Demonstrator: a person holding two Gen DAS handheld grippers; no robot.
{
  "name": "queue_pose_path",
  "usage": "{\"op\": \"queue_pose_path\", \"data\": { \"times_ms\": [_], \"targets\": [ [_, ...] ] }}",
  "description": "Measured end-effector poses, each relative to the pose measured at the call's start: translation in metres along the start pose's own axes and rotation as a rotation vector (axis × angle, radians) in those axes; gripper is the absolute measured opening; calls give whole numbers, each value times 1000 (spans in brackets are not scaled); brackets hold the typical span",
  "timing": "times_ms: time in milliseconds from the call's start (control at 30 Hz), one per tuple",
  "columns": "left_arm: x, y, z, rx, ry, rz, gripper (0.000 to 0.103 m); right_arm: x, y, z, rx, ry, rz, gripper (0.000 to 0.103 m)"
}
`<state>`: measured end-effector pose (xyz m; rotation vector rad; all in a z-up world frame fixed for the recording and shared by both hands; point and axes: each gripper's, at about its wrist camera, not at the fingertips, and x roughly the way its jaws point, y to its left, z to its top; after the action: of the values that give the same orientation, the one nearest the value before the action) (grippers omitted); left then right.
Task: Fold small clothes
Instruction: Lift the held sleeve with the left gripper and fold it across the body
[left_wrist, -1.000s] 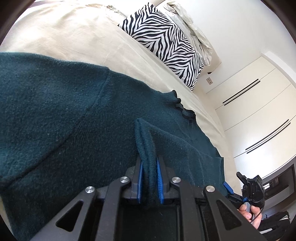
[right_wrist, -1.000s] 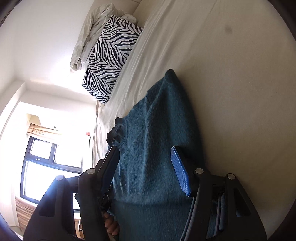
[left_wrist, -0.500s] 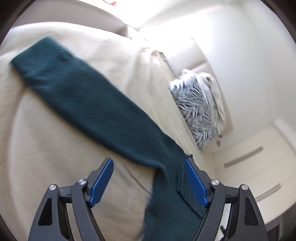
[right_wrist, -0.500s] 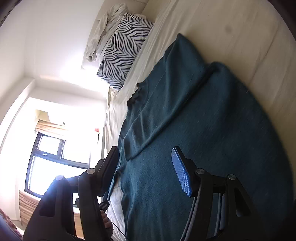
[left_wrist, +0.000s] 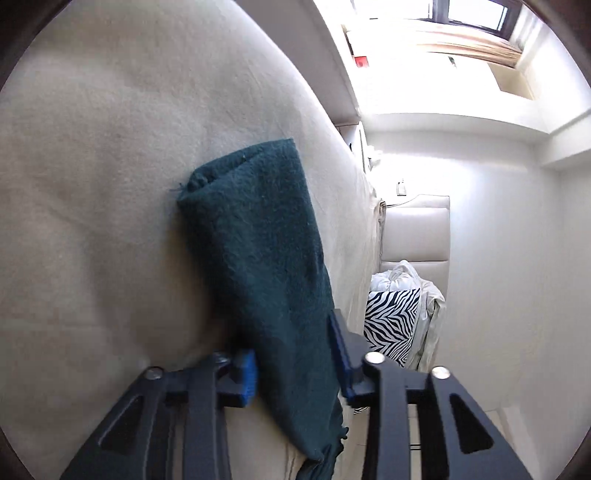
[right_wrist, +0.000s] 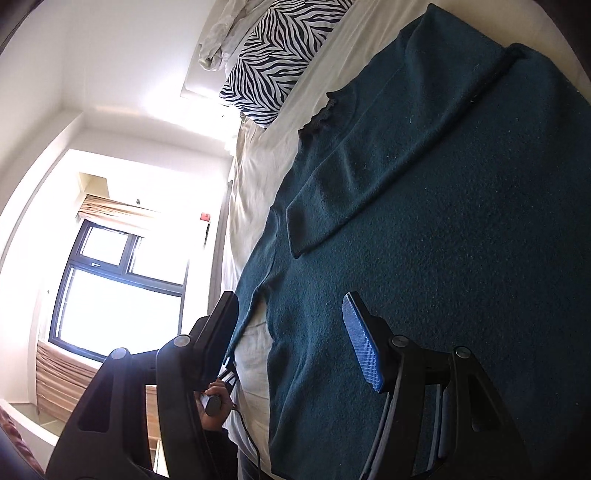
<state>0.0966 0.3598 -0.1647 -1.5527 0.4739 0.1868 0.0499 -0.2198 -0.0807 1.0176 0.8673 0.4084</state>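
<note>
A dark teal knit sweater (right_wrist: 443, 221) lies spread on the cream bed sheet (right_wrist: 258, 173), one sleeve (right_wrist: 354, 181) folded across its body. In the left wrist view the other sleeve (left_wrist: 258, 258) lies flat on the sheet (left_wrist: 92, 184), cuff pointing away. My left gripper (left_wrist: 295, 363) stands with its blue pads either side of this sleeve, partly closed around it; I cannot tell if they pinch it. My right gripper (right_wrist: 291, 328) is open and empty, over the sweater's lower body near the side hem.
A zebra-print pillow (right_wrist: 277, 48) and crumpled white bedding (right_wrist: 221, 37) sit at the head of the bed; the pillow also shows in the left wrist view (left_wrist: 391, 325). A window (right_wrist: 110, 284) is beyond the bed edge. The hand holding the left gripper (right_wrist: 214, 402) shows at that edge.
My left gripper let go of the folded sleeve, swung to the other sleeve and narrowed around it. My right gripper stayed open and drew back, showing more of the sweater.
</note>
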Motion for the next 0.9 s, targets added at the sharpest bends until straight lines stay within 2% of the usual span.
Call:
{"op": "queue_pose_path", "data": {
  "times_ms": [33, 100, 167, 233, 333, 433, 500, 567, 600, 633, 700, 767, 800, 833, 900],
  "targets": [
    [5, -2, 3, -5, 3, 23, 9, -3, -1, -2, 0, -5, -4, 59],
    [10, -20, -2, 53, -8, 46, 9, -11, -6, -4, 4, -14, -10, 59],
    [18, -58, -25, 211, 0, 60, 8, -16, -11, 2, 11, -29, -14, 59],
    [35, -101, -67, 390, 36, 64, 8, -25, -22, 5, 25, -42, -12, 59],
    [67, -160, -154, 694, 111, 72, 8, -36, -33, 8, 45, -64, -11, 59],
    [89, -200, -273, 1114, 164, 109, 9, -49, -45, 15, 58, -87, -10, 59],
    [106, -196, -360, 1387, 238, 142, 9, -57, -53, 18, 63, -99, -17, 59],
    [117, -173, -428, 1588, 287, 180, 10, -63, -61, 22, 70, -107, -33, 59],
    [123, -159, -452, 1654, 322, 200, 12, -64, -66, 24, 78, -108, -44, 59],
    [128, -146, -470, 1689, 355, 215, 14, -65, -69, 26, 80, -107, -58, 59],
    [119, -119, -478, 1729, 376, 237, 17, -63, -72, 32, 67, -100, -83, 59],
    [109, -104, -472, 1754, 391, 249, 34, -54, -71, 39, 48, -80, -106, 59],
    [108, -102, -470, 1751, 390, 254, 49, -45, -68, 43, 38, -64, -114, 59],
    [105, -102, -467, 1744, 380, 253, 55, -37, -67, 47, 29, -42, -117, 59],
    [90, -104, -460, 1717, 379, 230, 57, -12, -62, 55, 14, 1, -132, 59]
  ]
}}
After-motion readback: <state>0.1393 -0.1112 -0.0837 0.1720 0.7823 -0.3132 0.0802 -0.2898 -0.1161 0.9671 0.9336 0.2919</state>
